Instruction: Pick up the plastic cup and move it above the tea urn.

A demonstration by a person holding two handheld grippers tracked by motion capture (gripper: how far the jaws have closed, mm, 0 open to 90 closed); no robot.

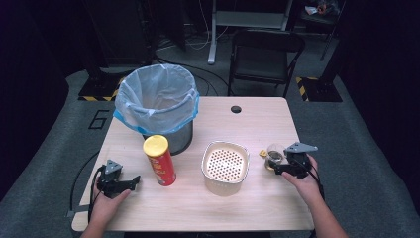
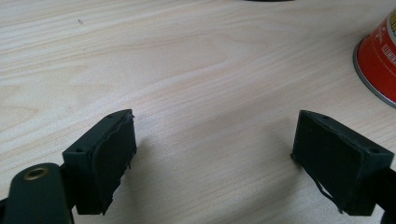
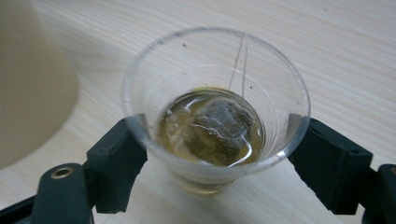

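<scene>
Right gripper [image 3: 215, 154] is bracketing a clear plastic cup [image 3: 215, 107] holding a soaked teabag [image 3: 217, 128], jaws at its sides; left gripper [image 2: 215, 163] is resting agape over the pale wooden table [image 2: 187, 70].

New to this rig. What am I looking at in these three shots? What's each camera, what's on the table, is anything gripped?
No robot here: a person holds a two-jaw hand-held gripper in each hand. The high view looks down on the wooden table from above the person's side. The other two cameras ride on the grippers and look along their black jaws.

On the table: a mesh bin lined with a blue bag, a red chip can with a yellow lid, a cream perforated basket, and a clear plastic cup holding a tea bag in some liquid.

The left hand-held gripper rests open over bare wood beside the can. The right hand-held gripper has its jaws on both sides of the cup, at its walls; whether they press on it I cannot tell.
</scene>
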